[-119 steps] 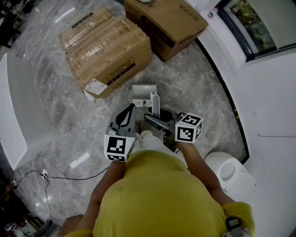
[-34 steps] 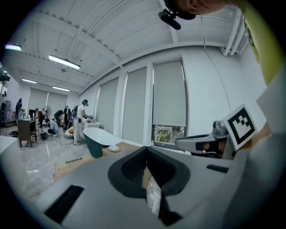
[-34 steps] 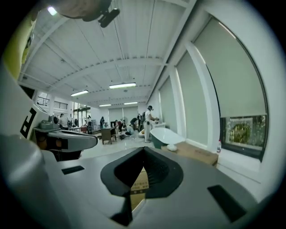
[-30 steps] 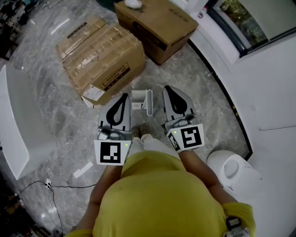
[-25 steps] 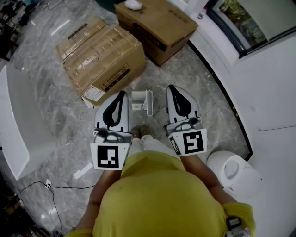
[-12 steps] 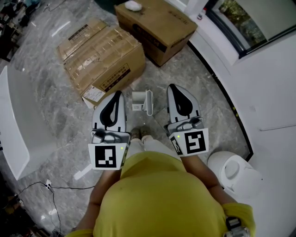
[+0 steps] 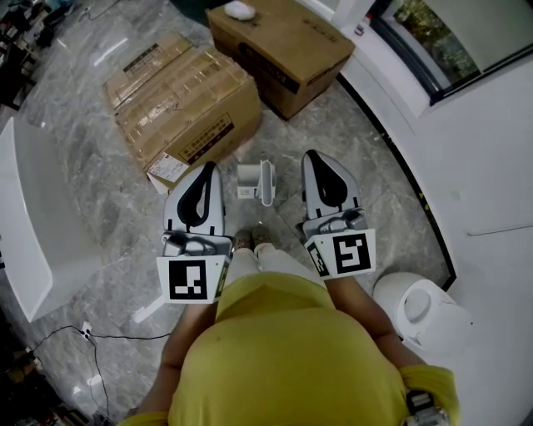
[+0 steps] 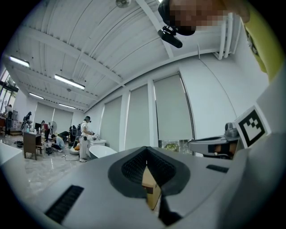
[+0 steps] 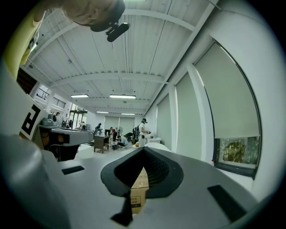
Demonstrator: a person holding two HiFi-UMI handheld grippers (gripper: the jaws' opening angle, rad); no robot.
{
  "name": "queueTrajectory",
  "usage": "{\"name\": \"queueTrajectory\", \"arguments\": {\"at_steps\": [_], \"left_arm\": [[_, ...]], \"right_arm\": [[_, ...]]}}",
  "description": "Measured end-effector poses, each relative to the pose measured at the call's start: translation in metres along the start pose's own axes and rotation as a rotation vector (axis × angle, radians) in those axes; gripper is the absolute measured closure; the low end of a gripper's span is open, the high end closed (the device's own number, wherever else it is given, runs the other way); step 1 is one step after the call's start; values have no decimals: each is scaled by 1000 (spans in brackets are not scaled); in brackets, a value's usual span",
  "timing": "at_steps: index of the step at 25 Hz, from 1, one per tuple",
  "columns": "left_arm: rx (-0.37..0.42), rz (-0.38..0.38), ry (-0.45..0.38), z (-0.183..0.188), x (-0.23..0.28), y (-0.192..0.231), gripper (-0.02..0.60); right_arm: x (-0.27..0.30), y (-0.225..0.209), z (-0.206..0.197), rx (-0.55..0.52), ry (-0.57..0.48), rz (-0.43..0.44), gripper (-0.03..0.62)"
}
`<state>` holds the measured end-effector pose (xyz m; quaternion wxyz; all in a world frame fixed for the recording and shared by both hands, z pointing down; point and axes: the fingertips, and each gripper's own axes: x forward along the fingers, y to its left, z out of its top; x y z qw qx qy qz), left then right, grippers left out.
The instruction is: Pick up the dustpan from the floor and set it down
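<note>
The white and grey dustpan (image 7: 256, 181) stands on the marble floor just ahead of the person's feet, and neither gripper touches it. In the head view my left gripper (image 7: 206, 168) hovers to its left and my right gripper (image 7: 317, 157) to its right, both pointing level and forward, well above the floor. Each is shut with nothing held. In the left gripper view the left gripper (image 8: 146, 152) has its jaws met at the tip. In the right gripper view the right gripper (image 9: 143, 151) stands the same way. A cardboard box shows through each small gap.
Two taped cardboard boxes (image 7: 179, 96) lie ahead on the left, and a larger box (image 7: 283, 46) behind them carries a small white object (image 7: 240, 9). A white bin (image 7: 416, 312) stands at lower right. A white curved fixture (image 7: 29, 241) and a black cable (image 7: 100, 337) are on the left.
Earlier both grippers were low at the dustpan; now they are raised and level above it, and it stands alone. Over the last second the left gripper shifted slightly left.
</note>
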<state>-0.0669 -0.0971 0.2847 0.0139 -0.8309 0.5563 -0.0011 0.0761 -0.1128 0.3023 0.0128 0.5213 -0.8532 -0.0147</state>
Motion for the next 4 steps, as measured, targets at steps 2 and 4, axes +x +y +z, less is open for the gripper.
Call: {"name": "queueTrajectory", "arguments": {"at_steps": [2,4], "left_arm": [[5,5,-15,3,1,0,579],[9,9,-26,5,2,0,579]], "right_arm": [[0,-1,0,0,2,2,585],[-1,-2,-1,-2,4,3,585]]}}
